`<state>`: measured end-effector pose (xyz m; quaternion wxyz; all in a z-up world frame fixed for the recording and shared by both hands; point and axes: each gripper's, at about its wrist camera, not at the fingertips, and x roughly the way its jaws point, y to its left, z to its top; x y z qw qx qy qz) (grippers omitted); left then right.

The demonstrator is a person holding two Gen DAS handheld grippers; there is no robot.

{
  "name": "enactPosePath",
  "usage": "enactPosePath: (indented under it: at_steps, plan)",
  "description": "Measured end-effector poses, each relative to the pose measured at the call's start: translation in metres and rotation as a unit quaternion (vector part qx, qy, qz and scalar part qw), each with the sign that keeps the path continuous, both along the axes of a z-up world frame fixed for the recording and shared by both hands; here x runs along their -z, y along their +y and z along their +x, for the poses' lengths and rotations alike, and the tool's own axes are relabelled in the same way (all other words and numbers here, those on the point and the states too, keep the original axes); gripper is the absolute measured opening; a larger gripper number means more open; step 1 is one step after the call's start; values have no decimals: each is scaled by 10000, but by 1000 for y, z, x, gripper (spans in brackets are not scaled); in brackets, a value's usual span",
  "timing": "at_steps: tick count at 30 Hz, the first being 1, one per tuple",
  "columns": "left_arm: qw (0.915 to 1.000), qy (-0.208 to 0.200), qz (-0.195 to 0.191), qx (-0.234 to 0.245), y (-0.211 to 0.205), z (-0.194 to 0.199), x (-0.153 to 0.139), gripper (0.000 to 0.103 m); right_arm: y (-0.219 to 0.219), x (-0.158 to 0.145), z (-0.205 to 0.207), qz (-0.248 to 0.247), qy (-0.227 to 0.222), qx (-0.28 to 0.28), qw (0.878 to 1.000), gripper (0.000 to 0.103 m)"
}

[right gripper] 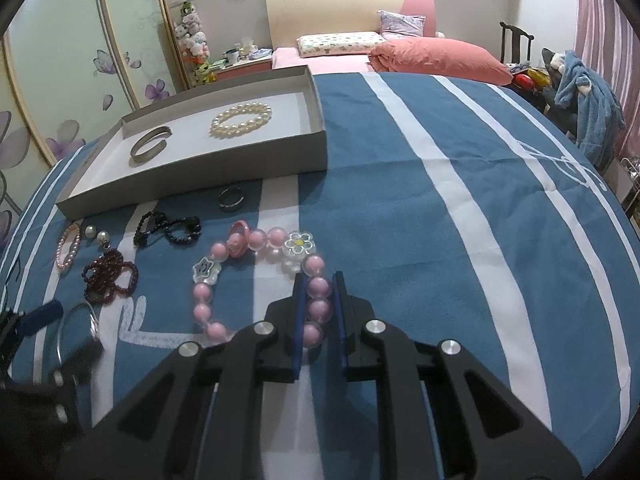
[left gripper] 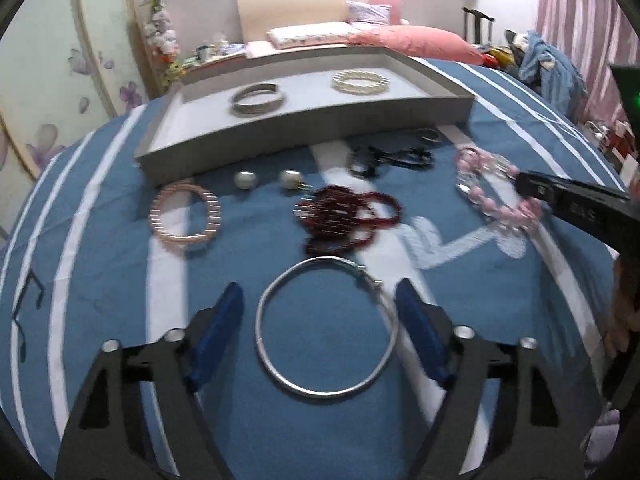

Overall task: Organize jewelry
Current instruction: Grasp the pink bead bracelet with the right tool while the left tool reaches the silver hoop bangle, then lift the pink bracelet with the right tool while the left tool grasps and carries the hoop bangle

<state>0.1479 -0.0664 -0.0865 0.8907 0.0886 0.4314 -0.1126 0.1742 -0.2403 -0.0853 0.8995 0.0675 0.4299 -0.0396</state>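
Note:
My left gripper (left gripper: pixel 320 300) is open, its blue fingers either side of a silver bangle (left gripper: pixel 326 326) lying on the blue striped bedspread. My right gripper (right gripper: pixel 320 280) is shut on the pink bead bracelet (right gripper: pixel 256 276), which lies on the spread; it also shows in the left wrist view (left gripper: pixel 496 184). A grey tray (left gripper: pixel 304 132) holds a metal bangle (left gripper: pixel 258 98) and a pearl bracelet (left gripper: pixel 360 81). A dark red bead bracelet (left gripper: pixel 344 218), a pink pearl bracelet (left gripper: pixel 185 213), black beads (left gripper: pixel 384 158), a dark ring (right gripper: pixel 232 199) and two pearl earrings (left gripper: pixel 245 179) lie in front of it.
A pink ring (right gripper: pixel 239 238) lies among the pink beads. Pillows (right gripper: pixel 340 44) and a pink quilt (right gripper: pixel 440 58) lie beyond the tray. Blue clothes (right gripper: pixel 588 100) hang on a chair at the right. A wardrobe (right gripper: pixel 60 80) stands at the left.

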Motion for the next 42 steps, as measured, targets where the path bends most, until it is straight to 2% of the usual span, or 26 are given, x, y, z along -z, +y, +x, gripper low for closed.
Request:
enactPosePath:
  at_steps: [7, 10, 15, 18, 19, 25, 31, 42]
  plan:
    - [9992, 9, -36, -406, 37, 8, -2, 71, 8, 0, -3, -3, -11, -123, 9999, 14]
    - [9988, 26, -35, -482, 42, 6, -1, 83, 9, 0, -3, 13, -9, -119, 9999, 14]
    - [9987, 68, -95, -500, 45, 6, 0, 83, 10, 0, -3, -3, -6, -124, 9999, 15]
    - [9988, 58, -142, -459, 47, 6, 0, 77, 10, 0, -3, 2, -6, -126, 9999, 15]
    - [9990, 25, -139, -434, 46, 5, -1, 70, 10, 0, -3, -11, -6, -131, 9999, 14]
    - [9987, 25, -159, -487, 43, 3, -1, 69, 4, 0, -5, 232, -53, -104, 9997, 14]
    - [9979, -37, -268, -582, 49, 2, -6, 69, 1, -12, -14, 470, -389, -92, 9981, 14]
    - [9952, -539, -437, -690, 54, -7, -24, 69, 16, -38, -30, 818, -915, -373, 9917, 14]
